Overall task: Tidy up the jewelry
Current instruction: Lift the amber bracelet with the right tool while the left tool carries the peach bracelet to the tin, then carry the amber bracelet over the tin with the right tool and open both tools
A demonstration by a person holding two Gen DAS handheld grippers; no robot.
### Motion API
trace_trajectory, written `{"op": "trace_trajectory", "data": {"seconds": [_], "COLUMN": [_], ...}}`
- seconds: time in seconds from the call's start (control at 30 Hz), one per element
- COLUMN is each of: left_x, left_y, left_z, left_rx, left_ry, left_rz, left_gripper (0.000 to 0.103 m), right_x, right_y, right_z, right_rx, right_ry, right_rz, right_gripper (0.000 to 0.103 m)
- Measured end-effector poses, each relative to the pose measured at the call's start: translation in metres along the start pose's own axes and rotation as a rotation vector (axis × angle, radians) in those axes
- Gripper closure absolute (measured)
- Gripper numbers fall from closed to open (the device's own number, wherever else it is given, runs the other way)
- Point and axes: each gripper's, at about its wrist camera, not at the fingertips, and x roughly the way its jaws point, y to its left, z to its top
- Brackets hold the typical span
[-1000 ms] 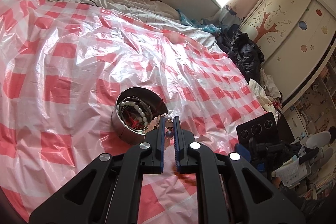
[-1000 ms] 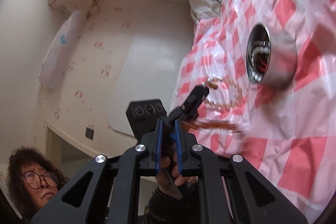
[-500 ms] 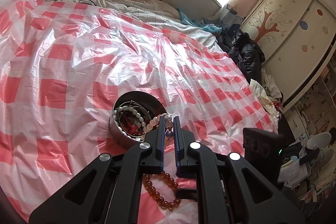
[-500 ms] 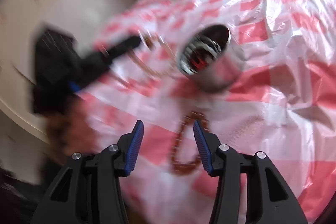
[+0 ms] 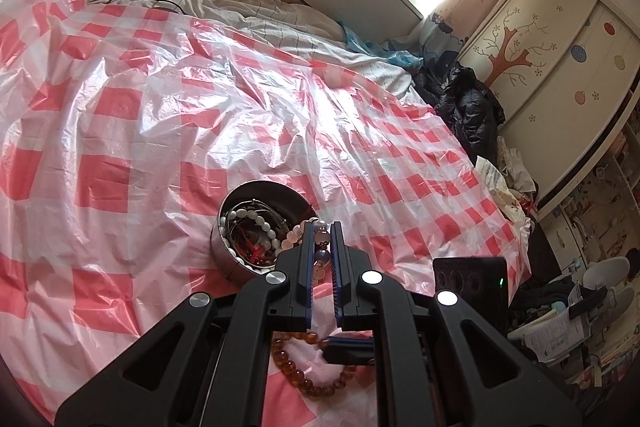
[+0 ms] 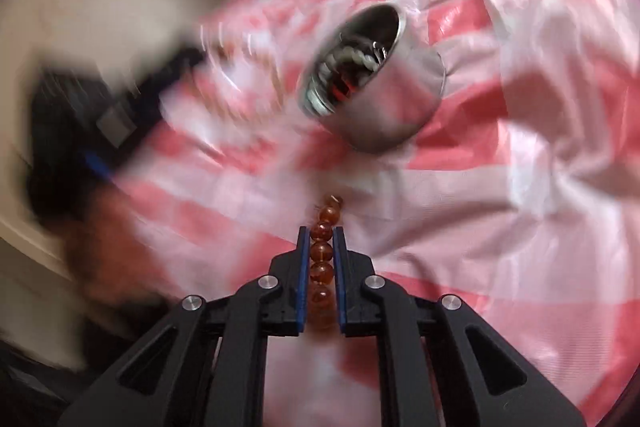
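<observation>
Closing my right tongs [image 6: 320, 231] on the amber round-bead bracelet [image 6: 321, 255].
Seconds ago apart; left tongs [image 5: 321, 227] stay clamped on the pale pink bead bracelet [image 5: 294, 237] beside the steel bowl [image 5: 230, 259].

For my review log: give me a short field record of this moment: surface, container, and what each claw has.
surface: red-and-white checked plastic sheet over a bed
container: round metal tin holding white bead strands and red pieces
left claw: shut on a pale pink bead bracelet beside the tin
right claw: jaws closing, pads pressing the amber bead bracelet
blur: right wrist view smeared
</observation>
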Motion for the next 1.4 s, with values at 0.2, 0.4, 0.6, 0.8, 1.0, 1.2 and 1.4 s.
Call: {"op": "trace_trajectory", "data": {"seconds": [0.2, 0.4, 0.6, 0.8, 1.0, 1.2, 1.4], "left_x": [0.002, 0.005, 0.011, 0.017, 0.018, 0.019, 0.018], "left_y": [-0.001, -0.001, -0.004, -0.006, -0.005, -0.005, -0.006], "left_z": [0.002, 0.002, 0.004, 0.008, 0.010, 0.011, 0.010], "left_rx": [-0.001, -0.008, -0.005, -0.008, -0.010, 0.000, 0.001], "left_ry": [0.002, -0.001, -0.001, -0.003, -0.006, 0.000, -0.001], "left_rz": [0.000, -0.009, -0.019, -0.030, -0.031, -0.028, -0.027], "left_gripper": [0.096, 0.096, 0.096, 0.096, 0.096, 0.096, 0.096], "right_x": [-0.010, -0.020, -0.044, -0.052, -0.052, -0.003, 0.025], "right_y": [-0.011, -0.009, 0.000, 0.001, 0.017, 0.025, 0.030], "right_z": [0.000, 0.003, 0.016, 0.027, 0.027, 0.009, -0.007], "right_rx": [0.152, 0.202, 0.196, 0.189, 0.000, -0.246, -0.375], "right_ry": [-0.076, -0.112, -0.162, -0.187, -0.151, -0.039, 0.036], "right_rz": [0.392, 0.549, 0.616, 0.568, 0.010, -0.520, -0.670], "right_gripper": [0.091, 0.091, 0.090, 0.090, 0.048, 0.051, 0.091]}}
